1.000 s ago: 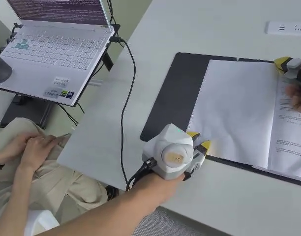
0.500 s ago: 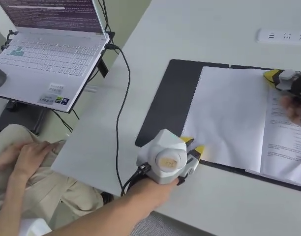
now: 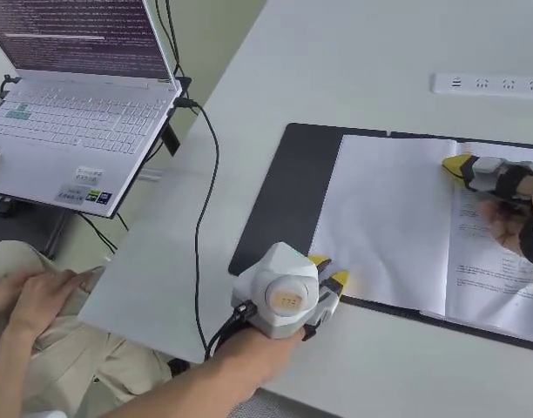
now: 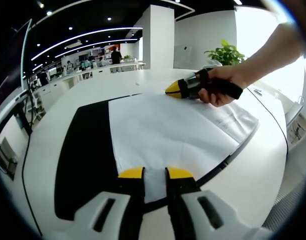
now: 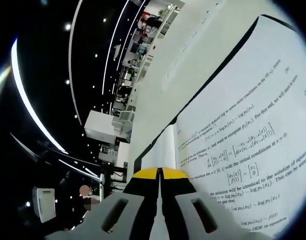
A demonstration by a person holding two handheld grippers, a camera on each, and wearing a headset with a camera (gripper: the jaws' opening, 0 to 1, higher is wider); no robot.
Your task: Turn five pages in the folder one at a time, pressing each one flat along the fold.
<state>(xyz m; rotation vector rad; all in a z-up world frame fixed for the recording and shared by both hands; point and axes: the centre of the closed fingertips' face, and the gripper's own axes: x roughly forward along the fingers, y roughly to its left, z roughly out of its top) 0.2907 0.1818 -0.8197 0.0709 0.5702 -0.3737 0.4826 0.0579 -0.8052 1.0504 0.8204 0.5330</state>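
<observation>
While the white worktop [image 3: 336, 52] carries the open black folder [image 3: 279, 205], with a laptop [image 3: 75, 131] off to its left, a blank page [image 3: 388, 218] lies flat beside a printed page [image 3: 489, 279]. Right gripper [image 3: 454, 165]: fingers closed together, tips at the fold near the top edge. Left gripper [image 3: 330, 271]: fingers a narrow gap apart, gripping nothing, at the blank page's near edge

1. I am working in a large open-plan office.
2. My white table [image 3: 354, 61] has a power strip [image 3: 489, 84] at its far right, and a laptop [image 3: 75, 113] is raised on a stand to the left.
3. Far behind are rows of desks [image 4: 93, 70], a white column [image 4: 158, 37], a potted plant [image 4: 225, 52] and light strips [image 4: 93, 35] on the dark ceiling.
</observation>
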